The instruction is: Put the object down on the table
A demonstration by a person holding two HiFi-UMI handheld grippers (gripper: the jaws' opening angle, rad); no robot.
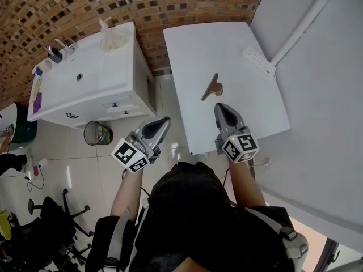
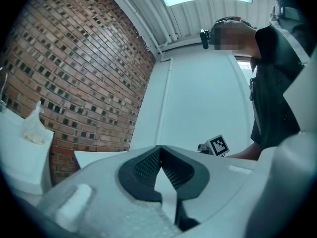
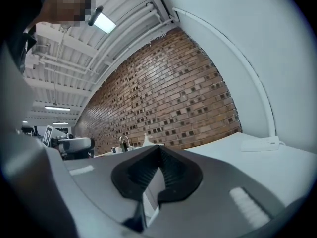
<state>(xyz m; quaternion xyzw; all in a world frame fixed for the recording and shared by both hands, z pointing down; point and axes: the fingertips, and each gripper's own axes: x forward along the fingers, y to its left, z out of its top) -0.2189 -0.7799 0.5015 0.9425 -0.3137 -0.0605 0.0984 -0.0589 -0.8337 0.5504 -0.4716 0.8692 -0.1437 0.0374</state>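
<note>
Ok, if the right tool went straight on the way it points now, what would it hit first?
Likely the small brown object lying on the table just ahead of the shut right tool. Height is unclear, though: it may pass over it and reach the brick wall.

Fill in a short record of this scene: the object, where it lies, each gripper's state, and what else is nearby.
object: small brown and dark item, kind unclear
place: lying on the white table, nothing holding it
left gripper: jaws shut, empty, off the table's near left side
right gripper: jaws shut, empty, over the table's near edge
also on table: white power strip
beside table: white sink cabinet
</note>
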